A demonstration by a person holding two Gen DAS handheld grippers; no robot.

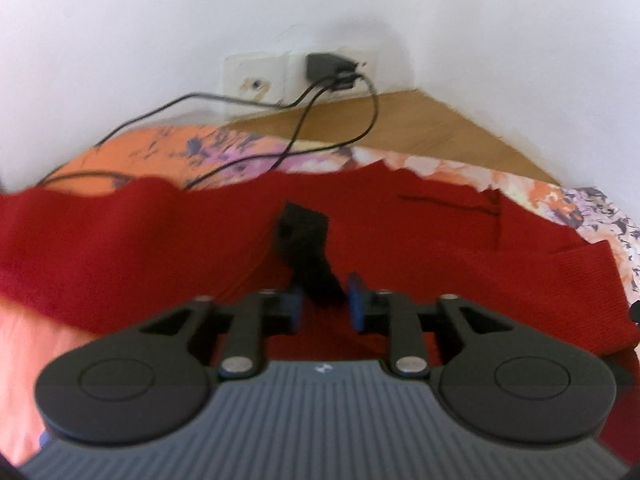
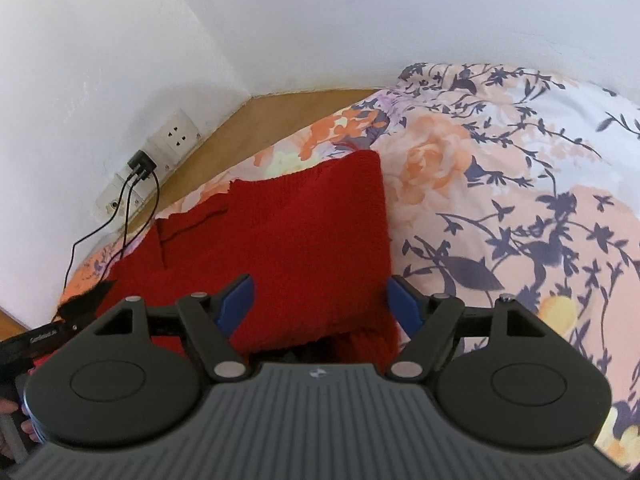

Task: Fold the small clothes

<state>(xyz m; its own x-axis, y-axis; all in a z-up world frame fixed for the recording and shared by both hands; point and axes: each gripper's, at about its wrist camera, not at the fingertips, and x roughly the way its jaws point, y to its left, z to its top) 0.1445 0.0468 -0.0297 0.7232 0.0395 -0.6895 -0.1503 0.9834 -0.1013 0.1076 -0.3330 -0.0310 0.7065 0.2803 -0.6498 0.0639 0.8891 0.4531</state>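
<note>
Left wrist view showed the left tool (image 1: 324,300) pinching a black sock (image 1: 306,240) above the red sweater (image 1: 160,248) on the bed (image 2: 500,200). The right tool (image 2: 320,304) hung wide apart, holding nothing. That small pinch might slip, and the sock could drop crooked.

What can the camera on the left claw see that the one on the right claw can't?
Only the left view shows the left claw with a small black cloth between its blue pads, though blur hides whether they pinch it. Only the right view shows the right claw, open wide over the red knit, and the broad flowered bedspread. Both show the red knit garment, the wall charger and its cables.
</note>
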